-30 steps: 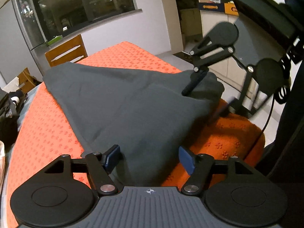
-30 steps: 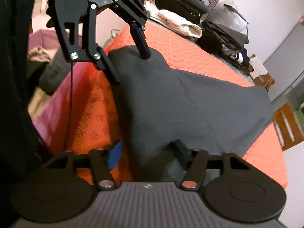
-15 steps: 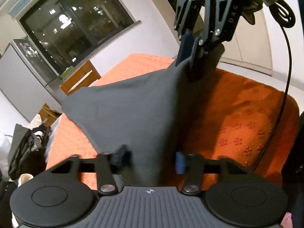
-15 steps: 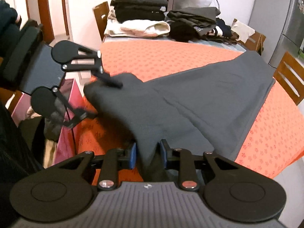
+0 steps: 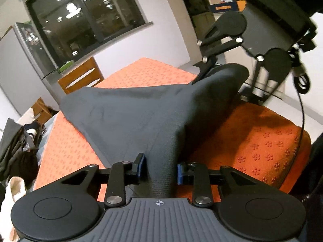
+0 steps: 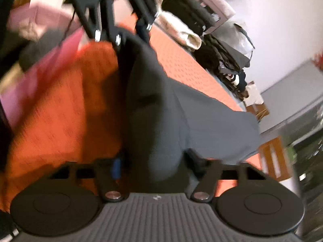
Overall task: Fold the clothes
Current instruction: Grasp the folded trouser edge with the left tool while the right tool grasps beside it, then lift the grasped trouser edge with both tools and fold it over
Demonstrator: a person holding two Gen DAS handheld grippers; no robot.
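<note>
Nearest in the left wrist view, the left gripper (image 5: 160, 166) has a bunched corner of the dark grey garment (image 5: 131, 117) between its blue-padded fingers (image 5: 141, 164); its jaws have just been closing, and the pads now pinch the cloth at both sides. That corner is lifted off the orange table cover (image 5: 268, 147), so the fabric rises in a ridge from the gripper toward the far side of the cover.

In the blurred right wrist view, the right gripper (image 6: 153, 164) likewise has a thick fold of the garment (image 6: 181, 117) filling its jaws, which have just opened a touch after closing; the cloth looks gripped there, though the blur hides the pad contact. Seen from the left wrist camera, the right gripper (image 5: 203, 74) sits at the garment's neighbouring corner, near the cover's near edge.

Holding two corners on one edge keeps that edge taut, probably so it can be carried over the rest of the garment, which lies spread flat across the middle of the cover.

Beyond the cover's far end stand a wooden chair (image 5: 80, 76) and a dark window (image 5: 84, 16); a stack of folded clothes (image 6: 193, 24) rests past its other end.
</note>
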